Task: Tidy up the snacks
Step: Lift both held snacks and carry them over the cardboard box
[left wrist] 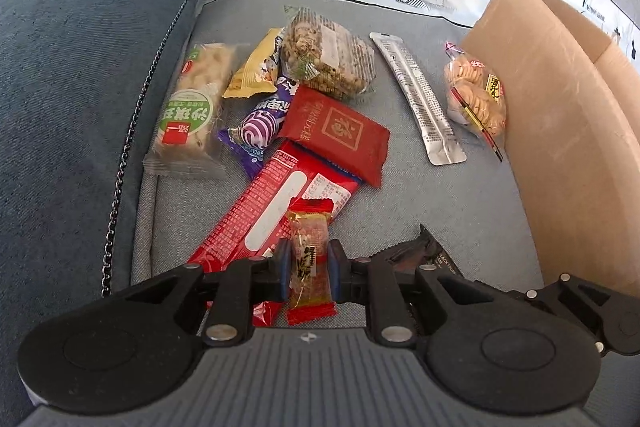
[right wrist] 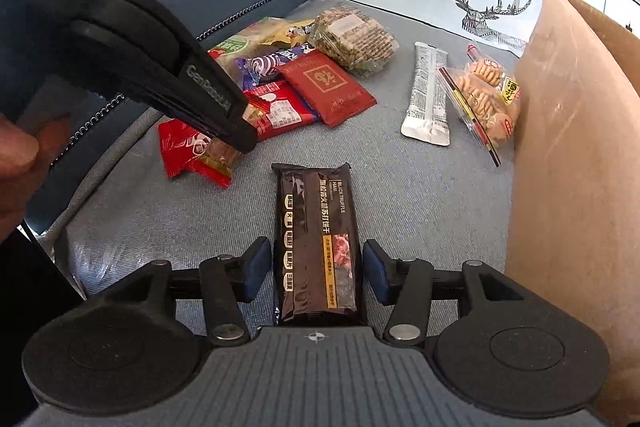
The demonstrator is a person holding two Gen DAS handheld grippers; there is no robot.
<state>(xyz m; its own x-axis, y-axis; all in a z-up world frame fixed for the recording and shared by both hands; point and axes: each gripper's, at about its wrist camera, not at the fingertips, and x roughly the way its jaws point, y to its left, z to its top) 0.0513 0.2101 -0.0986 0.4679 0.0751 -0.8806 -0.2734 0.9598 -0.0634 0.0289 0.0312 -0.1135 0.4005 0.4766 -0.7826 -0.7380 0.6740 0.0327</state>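
My left gripper (left wrist: 310, 265) is shut on a small red and clear snack packet (left wrist: 310, 247), which lies over the near end of a long red packet (left wrist: 256, 211). In the right wrist view the left gripper (right wrist: 230, 135) comes down from the upper left onto that small packet (right wrist: 216, 157). My right gripper (right wrist: 318, 269) is open, its blue pads (right wrist: 258, 267) standing either side of a black cracker packet (right wrist: 318, 227). The black packet lies flat on the grey seat cushion (right wrist: 420, 207); only its corner (left wrist: 424, 251) shows in the left wrist view.
A pile of snacks lies beyond: a green-labelled packet (left wrist: 192, 107), a purple one (left wrist: 256, 131), a dark red square one (left wrist: 340, 131) and a clear grain bar bag (left wrist: 328, 55). A silver stick (left wrist: 420, 95) and biscuit bag (left wrist: 476, 95) lie beside an open cardboard box (left wrist: 560, 147). A blue sofa arm (left wrist: 80, 67) rises on the left.
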